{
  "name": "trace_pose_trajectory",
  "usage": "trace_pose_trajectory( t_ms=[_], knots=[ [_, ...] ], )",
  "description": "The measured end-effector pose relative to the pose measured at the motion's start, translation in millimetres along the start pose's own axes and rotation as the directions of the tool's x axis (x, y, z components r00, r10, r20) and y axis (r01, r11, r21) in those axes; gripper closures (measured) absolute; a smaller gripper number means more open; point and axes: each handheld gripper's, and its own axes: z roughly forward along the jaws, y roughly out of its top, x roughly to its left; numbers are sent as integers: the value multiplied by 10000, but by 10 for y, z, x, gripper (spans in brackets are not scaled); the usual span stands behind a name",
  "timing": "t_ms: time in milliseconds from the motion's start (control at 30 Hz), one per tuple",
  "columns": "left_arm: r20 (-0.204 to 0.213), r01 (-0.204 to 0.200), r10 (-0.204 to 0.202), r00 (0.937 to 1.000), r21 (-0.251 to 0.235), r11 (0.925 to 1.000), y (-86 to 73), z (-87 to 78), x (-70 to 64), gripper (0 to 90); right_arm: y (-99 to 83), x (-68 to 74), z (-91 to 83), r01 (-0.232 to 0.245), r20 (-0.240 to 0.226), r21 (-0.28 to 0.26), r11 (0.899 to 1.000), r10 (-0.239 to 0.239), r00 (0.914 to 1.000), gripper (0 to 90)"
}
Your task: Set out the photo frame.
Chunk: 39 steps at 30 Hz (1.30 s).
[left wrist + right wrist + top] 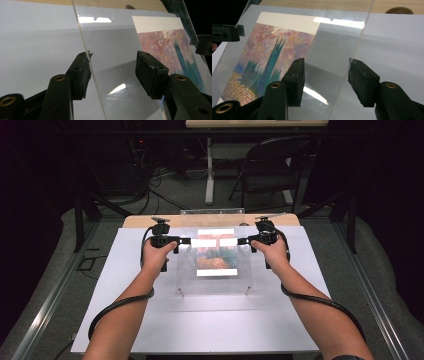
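A clear acrylic sheet (215,270), glossy, hard-edged and lightly scuffed, sits on short pegs over a painted print (216,254) with white margins at mid-table on a matte white board (125,320); judged from this, the work is at the approach stage, with gripping and lifting outstanding. The left gripper (112,72) and right gripper (325,75) both stand wide open astride the sheet's side edges, holding nothing. One left pad (83,75) appears to touch the edge.

a glossy clear plastic sheet (110,57) covers a matt paper print (264,62), on a smooth white board (150,320) over a wooden tabletop (137,221).
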Motion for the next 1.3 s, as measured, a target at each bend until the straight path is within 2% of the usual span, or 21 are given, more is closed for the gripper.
trace_pose_trajectory(
  t_ms=[167,433,733,1000,1300],
  knots=[
    [22,-209,208,9998,117,9997,23,-107,-55,497,35,54,-93,203,42,190,9996,-204,9998,507],
    [173,-603,601,9980,79,9982,14,-284,-134,541,44,155,-266,653,69,121,9978,-654,9978,548],
    [174,-1074,1075,9941,-25,9942,-16,-449,-231,572,52,276,-443,1339,213,277,9906,-1345,9907,578],
    [306,-1265,1272,9914,-239,9917,-74,-571,-285,600,-7,340,-568,1461,189,-73,9892,-1460,9891,612],
    [672,-1604,1643,9841,-604,9852,-177,-755,-345,649,-95,402,-758,1819,-27,-391,9825,-1821,9833,666]
  ],
)
